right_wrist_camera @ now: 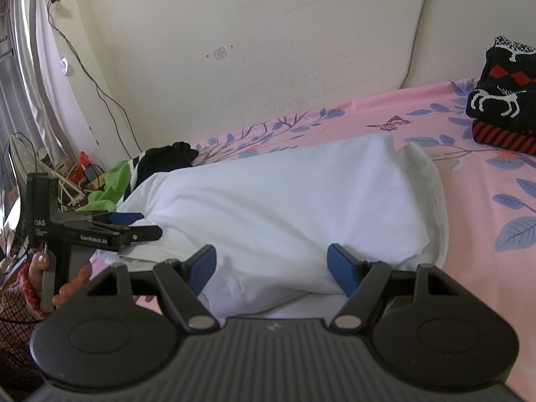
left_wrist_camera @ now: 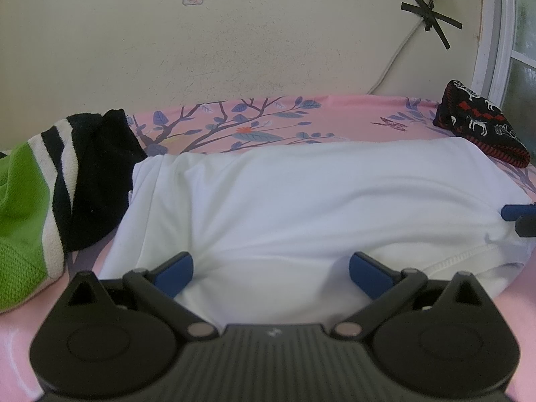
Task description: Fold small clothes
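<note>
- Nearest us in the left wrist view is our left gripper (left_wrist_camera: 270,269), its blue pads (left_wrist_camera: 176,273) spread wide over the near edge of the white shirt (left_wrist_camera: 301,201), holding nothing.
- Our right gripper (right_wrist_camera: 271,268) is spread wide in the same way at the shirt's near edge, and it too holds nothing.
- The right wrist view also shows the left gripper from the side, low at the shirt's left end. That angle does not show its gap, so we rely on its own camera.
- We judge that both grippers sit along the near edge, one toward each end, so that they can lift it evenly for a fold.
- The shirt lies across the pink floral sheet (left_wrist_camera: 268,124), spread sideways and puffed rather than flat. Soft creases run through the middle, and a stitched hem (left_wrist_camera: 465,256) shows at the near right.
- Its right end is already doubled over, leaving a rounded fold (right_wrist_camera: 432,201).
- A green striped garment (left_wrist_camera: 30,207) touches the shirt's left end.
- A dark patterned knit (left_wrist_camera: 482,124), folded, lies at the far right, just beside the shirt's corner.
</note>
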`<action>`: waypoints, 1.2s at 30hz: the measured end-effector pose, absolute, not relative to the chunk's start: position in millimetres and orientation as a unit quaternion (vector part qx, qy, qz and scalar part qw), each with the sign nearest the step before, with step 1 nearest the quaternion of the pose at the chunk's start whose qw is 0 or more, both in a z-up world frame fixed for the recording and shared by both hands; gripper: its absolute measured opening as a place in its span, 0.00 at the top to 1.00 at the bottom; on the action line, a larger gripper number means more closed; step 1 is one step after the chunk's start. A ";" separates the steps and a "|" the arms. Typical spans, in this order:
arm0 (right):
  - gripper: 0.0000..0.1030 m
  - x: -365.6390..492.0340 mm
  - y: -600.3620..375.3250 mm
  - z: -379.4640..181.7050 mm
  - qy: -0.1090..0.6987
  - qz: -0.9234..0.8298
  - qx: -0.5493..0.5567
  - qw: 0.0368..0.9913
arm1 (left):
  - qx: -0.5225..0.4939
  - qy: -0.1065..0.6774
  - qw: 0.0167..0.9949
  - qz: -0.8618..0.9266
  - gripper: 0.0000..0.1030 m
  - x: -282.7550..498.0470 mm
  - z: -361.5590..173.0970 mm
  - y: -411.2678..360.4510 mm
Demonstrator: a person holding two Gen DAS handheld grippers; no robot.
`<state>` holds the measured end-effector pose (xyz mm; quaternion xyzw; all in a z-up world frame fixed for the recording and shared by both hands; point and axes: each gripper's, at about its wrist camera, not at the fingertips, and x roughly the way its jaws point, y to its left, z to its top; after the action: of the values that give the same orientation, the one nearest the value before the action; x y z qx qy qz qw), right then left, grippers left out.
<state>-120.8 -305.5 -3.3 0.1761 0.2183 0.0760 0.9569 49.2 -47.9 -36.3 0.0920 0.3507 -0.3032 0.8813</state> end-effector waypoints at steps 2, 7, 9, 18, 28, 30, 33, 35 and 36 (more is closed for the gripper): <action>0.35 -121.1 -305.4 -3.3 0.218 0.076 0.176 0.957 | 0.092 0.351 0.881 -0.303 0.00 49.2 -36.2 -47.9; 0.35 -121.0 -305.4 -3.3 0.218 0.076 0.176 0.957 | 0.092 0.351 0.881 -0.303 0.00 49.2 -36.2 -47.9; 0.35 -121.3 -305.6 -3.3 0.218 0.076 0.176 0.957 | 0.091 0.350 0.881 -0.303 0.00 49.2 -36.2 -48.1; 0.35 -121.5 -306.2 -3.5 0.218 0.076 0.176 0.957 | 0.092 0.351 0.881 -0.303 0.00 49.6 -36.0 -48.5; 0.34 -158.0 -339.7 15.9 0.158 0.026 0.261 0.952 | 0.057 0.333 0.884 -0.324 0.00 49.4 -30.5 -35.7; 0.34 -158.4 -350.1 16.7 0.170 -0.013 0.259 0.951 | 0.037 0.330 0.882 -0.333 0.05 50.5 -25.9 -32.1; 0.35 -150.6 -359.7 14.5 0.196 -0.040 0.263 0.944 | 0.016 0.340 0.870 -0.357 0.18 52.9 -16.0 -37.8; 0.37 -141.1 -359.2 11.3 0.216 -0.041 0.261 0.940 | 0.021 0.335 0.866 -0.370 0.32 52.7 -8.6 -47.0; 0.34 -134.9 -357.6 8.9 0.229 -0.036 0.262 0.937 | 0.024 0.338 0.863 -0.375 0.46 53.9 -6.4 -52.0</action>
<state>-134.9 -357.6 8.9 0.2616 0.2285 -0.0361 0.9370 53.9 -52.0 -6.4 0.0239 0.3380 -0.3753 0.8628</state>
